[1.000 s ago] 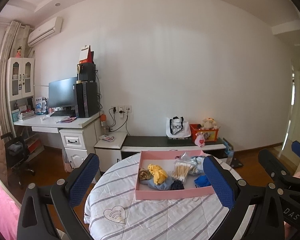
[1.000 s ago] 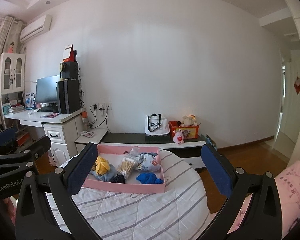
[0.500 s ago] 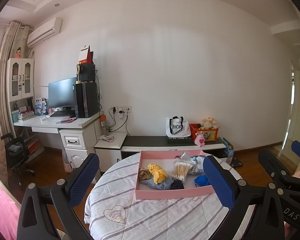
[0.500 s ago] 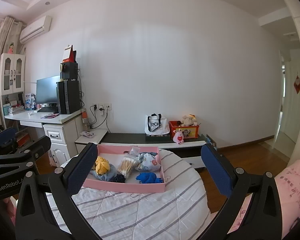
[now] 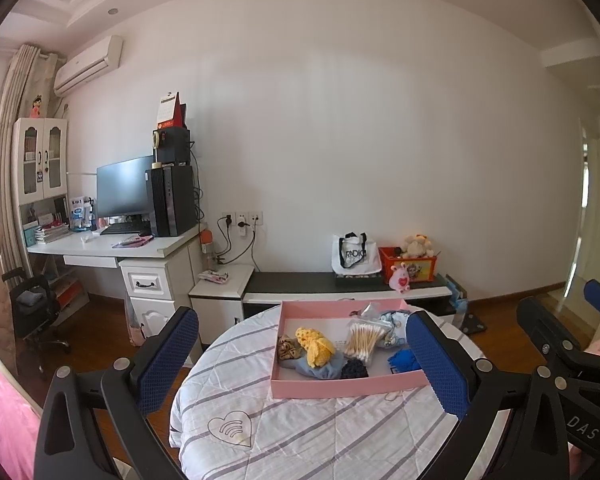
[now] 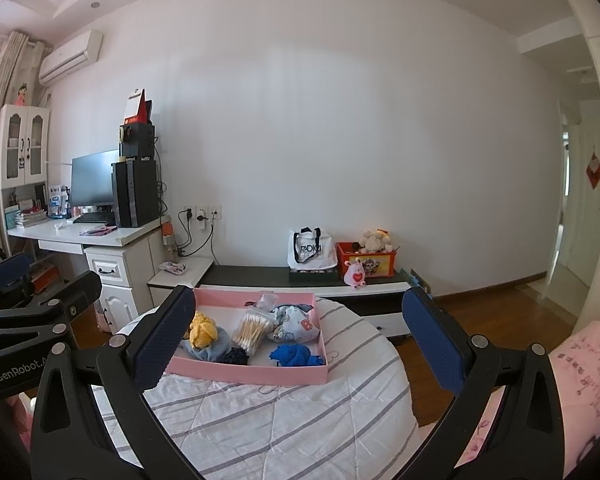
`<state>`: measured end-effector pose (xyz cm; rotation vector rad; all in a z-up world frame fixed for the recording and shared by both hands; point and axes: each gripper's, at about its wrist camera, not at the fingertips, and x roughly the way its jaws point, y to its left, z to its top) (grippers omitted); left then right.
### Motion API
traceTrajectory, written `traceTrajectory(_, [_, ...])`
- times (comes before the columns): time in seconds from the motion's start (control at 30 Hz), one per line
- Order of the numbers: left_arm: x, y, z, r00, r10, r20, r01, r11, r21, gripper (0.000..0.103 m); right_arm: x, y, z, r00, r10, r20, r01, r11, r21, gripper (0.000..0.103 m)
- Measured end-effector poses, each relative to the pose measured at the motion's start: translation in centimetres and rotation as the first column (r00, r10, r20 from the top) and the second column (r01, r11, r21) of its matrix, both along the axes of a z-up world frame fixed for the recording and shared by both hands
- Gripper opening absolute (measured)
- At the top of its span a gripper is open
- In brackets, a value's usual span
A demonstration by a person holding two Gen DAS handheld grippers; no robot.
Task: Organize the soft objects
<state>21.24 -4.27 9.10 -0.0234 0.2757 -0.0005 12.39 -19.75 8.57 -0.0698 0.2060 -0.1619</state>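
Left wrist view: both tongs, left tongs (image 5: 302, 354) and right tongs (image 6: 300, 344), are being held spread and empty short of the pink tray (image 5: 340, 387); the yellow knit piece (image 5: 315, 345) and blue cloth (image 6: 296, 355) are lying inside it, and sorting is judged barely begun.

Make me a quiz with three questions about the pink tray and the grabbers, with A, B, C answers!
1. Where is the pink tray?
A. on the floor
B. on the round striped table
C. on the white desk

2. What colour is the knitted thing beside the cotton swabs?
A. yellow
B. green
C. red

3. How are the jaws of the left gripper and right gripper?
A. both shut
B. one holds a sock
C. both open and empty

Answers:
1. B, the tray rests on the striped cloth covering the table.
2. A, it is bright yellow in both views.
3. C, each pair of blue pads stands wide apart with nothing between.
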Motion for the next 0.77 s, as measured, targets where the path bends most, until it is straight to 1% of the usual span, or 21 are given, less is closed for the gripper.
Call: traceTrajectory(0.77, [-0.03, 0.23, -0.04, 1.000, 0.000, 0.000, 0.000, 1.000, -0.008, 0.103, -0.02, 0.30, 0.01, 1.000, 0.010, 0.000, -0.010, 1.000, -0.019, 0.103])
